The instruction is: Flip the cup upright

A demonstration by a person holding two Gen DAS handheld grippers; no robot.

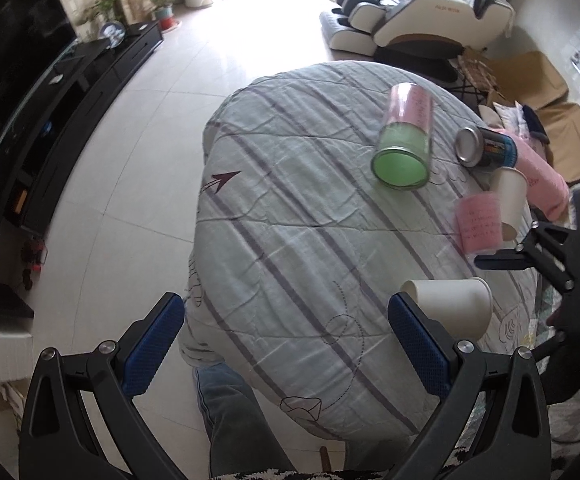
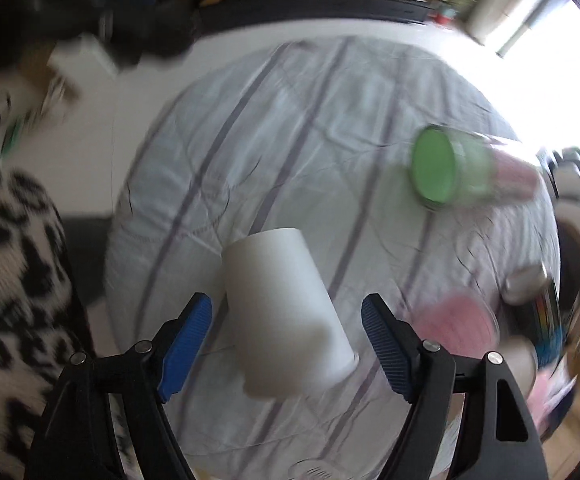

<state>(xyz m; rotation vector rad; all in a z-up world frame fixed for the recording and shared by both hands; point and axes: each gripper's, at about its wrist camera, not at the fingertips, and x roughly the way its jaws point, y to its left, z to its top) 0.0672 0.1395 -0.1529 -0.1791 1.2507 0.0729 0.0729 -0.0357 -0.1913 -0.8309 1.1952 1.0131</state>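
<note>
A white paper cup [image 1: 452, 304] lies on its side on the striped cloth-covered table [image 1: 290, 240]. In the right wrist view the cup [image 2: 285, 312] lies between my open right fingers, its mouth toward the camera. My right gripper [image 2: 285, 320] is open around the cup, and I cannot tell whether the pads touch it. My left gripper [image 1: 285, 320] is open and empty over the table's near edge, its right finger [image 1: 418, 344] just beside the cup. The right gripper also shows in the left wrist view [image 1: 530, 248] at the right edge.
A green-and-pink clear tumbler [image 1: 404, 140] lies on its side at mid table. A dark can [image 1: 486, 146], a pink cup [image 1: 478, 224] and another white paper cup [image 1: 510, 200] cluster at the right. A pink towel [image 1: 542, 176] lies beyond. The right wrist view is blurred.
</note>
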